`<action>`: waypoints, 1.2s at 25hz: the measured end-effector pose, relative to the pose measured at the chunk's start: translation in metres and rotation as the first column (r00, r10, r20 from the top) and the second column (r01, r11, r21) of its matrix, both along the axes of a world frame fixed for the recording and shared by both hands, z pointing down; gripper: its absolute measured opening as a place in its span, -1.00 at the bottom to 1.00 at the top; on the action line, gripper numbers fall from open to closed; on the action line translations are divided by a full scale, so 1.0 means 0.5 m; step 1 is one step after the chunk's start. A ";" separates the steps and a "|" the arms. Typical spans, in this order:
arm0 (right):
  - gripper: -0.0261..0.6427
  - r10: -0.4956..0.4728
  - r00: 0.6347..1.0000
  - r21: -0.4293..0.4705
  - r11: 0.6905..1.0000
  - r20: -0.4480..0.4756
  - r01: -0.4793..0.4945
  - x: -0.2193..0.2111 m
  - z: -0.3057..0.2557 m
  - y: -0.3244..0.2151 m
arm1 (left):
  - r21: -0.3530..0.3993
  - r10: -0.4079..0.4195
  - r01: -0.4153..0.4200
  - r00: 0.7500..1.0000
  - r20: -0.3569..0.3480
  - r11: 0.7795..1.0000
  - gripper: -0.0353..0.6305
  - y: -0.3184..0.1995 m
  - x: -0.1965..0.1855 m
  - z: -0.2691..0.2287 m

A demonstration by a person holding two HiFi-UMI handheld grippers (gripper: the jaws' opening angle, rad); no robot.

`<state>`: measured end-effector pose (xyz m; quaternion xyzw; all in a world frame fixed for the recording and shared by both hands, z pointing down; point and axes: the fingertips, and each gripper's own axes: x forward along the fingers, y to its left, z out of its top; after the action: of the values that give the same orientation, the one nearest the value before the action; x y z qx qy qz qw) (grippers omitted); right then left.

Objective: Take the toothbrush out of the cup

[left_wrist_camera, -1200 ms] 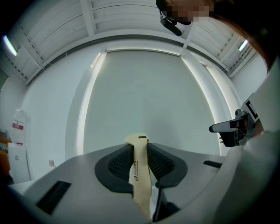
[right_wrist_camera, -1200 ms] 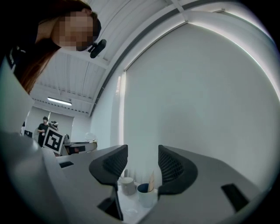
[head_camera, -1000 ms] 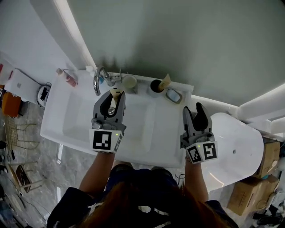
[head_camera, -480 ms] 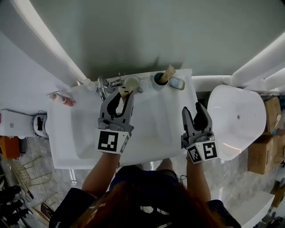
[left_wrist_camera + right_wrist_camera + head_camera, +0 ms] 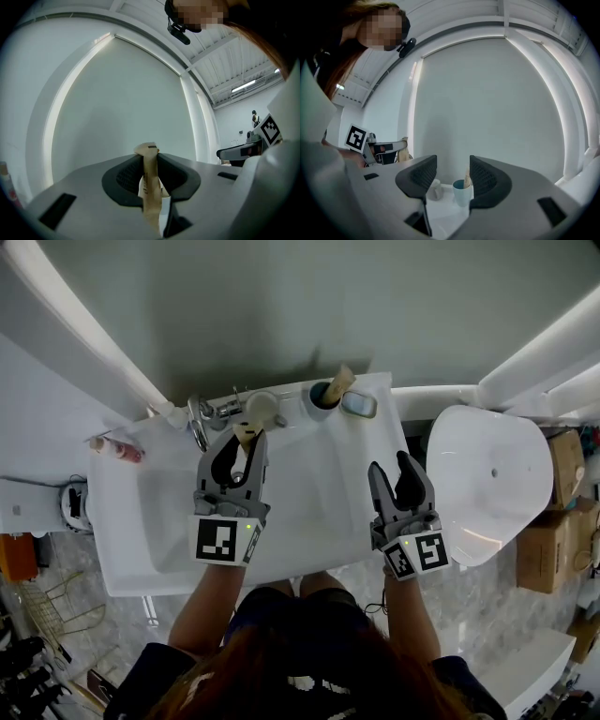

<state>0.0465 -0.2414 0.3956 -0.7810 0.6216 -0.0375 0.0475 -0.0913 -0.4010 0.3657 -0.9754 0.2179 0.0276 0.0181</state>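
Observation:
My left gripper [image 5: 236, 442] is shut on a toothbrush in a tan paper wrapper [image 5: 246, 434], held upright over the back of the white sink [image 5: 309, 512]. In the left gripper view the wrapper [image 5: 150, 185] stands pinched between the dark pads, its top poking above them. A cup [image 5: 318, 400] stands on the sink's back ledge with another tan wrapped item [image 5: 339, 383] leaning in it. My right gripper [image 5: 393, 471] is open over the sink's right side with nothing between its fingers. Between its jaws, farther off, I see the cup [image 5: 461, 192].
A white mug [image 5: 261, 410] stands beside the chrome faucet [image 5: 201, 417], right behind the held wrapper. A soap dish [image 5: 358, 404] lies right of the cup and a small bottle [image 5: 116, 448] on the sink's left corner. A white toilet lid [image 5: 487, 486] and cardboard boxes [image 5: 562, 532] are at right.
The right gripper has come leftward from the sink's right rim to over the sink. The left gripper shifted a little toward the mug, still gripping the wrapped toothbrush.

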 end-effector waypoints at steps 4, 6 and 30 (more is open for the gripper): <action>-0.27 -0.027 1.000 0.005 1.000 -0.005 0.027 0.030 -0.002 -0.030 | -0.001 -0.019 0.019 1.000 0.002 1.000 -0.59 0.003 0.009 -0.001; -0.27 -0.043 0.999 0.008 0.999 -0.003 0.043 0.045 0.003 -0.054 | -0.003 -0.034 0.034 0.999 0.003 0.999 -0.59 -0.002 0.011 0.001; -0.67 -0.112 0.983 -0.137 0.982 0.146 0.132 0.211 0.259 -0.381 | -0.031 -0.085 0.087 0.995 0.046 0.996 -0.60 -0.038 0.031 0.077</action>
<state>0.1521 -0.4319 0.5253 -0.7382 0.6593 -0.1396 0.0307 -0.0759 -0.4202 0.4043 -0.9657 0.2597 0.0013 0.0083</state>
